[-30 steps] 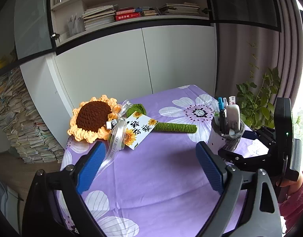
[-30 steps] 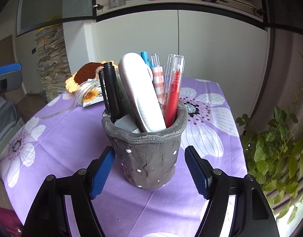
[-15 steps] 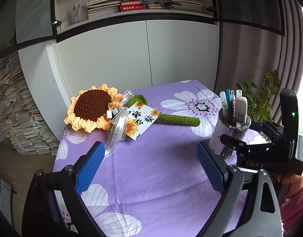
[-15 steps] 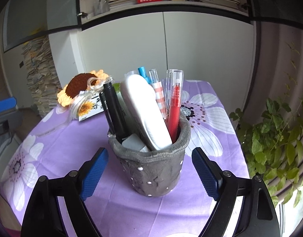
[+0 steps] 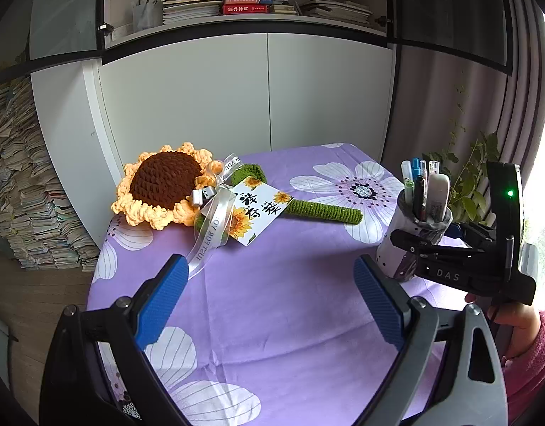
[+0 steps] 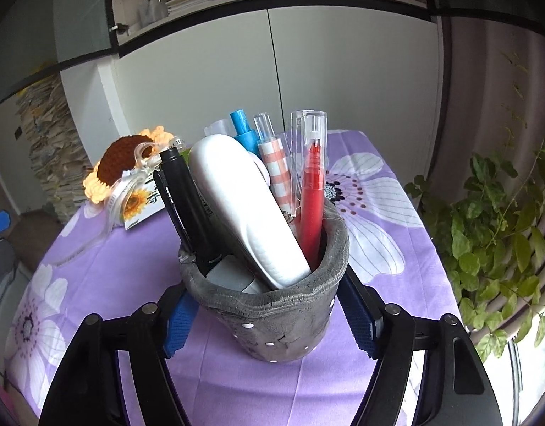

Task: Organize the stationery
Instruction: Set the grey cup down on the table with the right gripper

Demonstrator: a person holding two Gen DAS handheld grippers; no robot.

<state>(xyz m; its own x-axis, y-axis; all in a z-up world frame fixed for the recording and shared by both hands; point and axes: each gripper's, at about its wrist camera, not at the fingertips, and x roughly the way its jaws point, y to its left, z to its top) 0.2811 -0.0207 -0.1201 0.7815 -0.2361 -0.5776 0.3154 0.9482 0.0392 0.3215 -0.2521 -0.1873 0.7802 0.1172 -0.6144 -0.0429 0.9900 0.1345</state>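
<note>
Across the table (image 5: 290, 319), under its purple flowered cloth, we have little spread out: a crocheted sunflower (image 5: 166, 186) with a ribbon and card lies toward the far left, and the grey pen holder (image 6: 272, 305) stands near the right edge, packed with stationery. Beyond that edge a leafy plant (image 6: 499, 241) hangs close.

Our right gripper (image 6: 269, 319) has just been closing, and its blue pads now press the holder's soft wall from both sides, low on the body, so we read it as clamped on the holder. Our left gripper (image 5: 269, 301) stands wide apart over bare cloth with nothing between its pads, well to the left of the holder.

Inside the holder a white stapler-like case (image 6: 244, 209) leans steeply across the mouth; a black pen (image 6: 187, 206) sits to its left, with a red marker (image 6: 312, 191), a checked pen (image 6: 277, 174) and a blue pen (image 6: 242, 129) behind it.

What worries us is the load. The holder is top-heavy and its wall looks pliable, so a squeeze this low may buckle the rim rather than hold firm, and any tilt while lifting could tip the white case and the tall pens out. The holder also sits close to the table's right edge, so a slip there would, we judge, send things to the floor.
</note>
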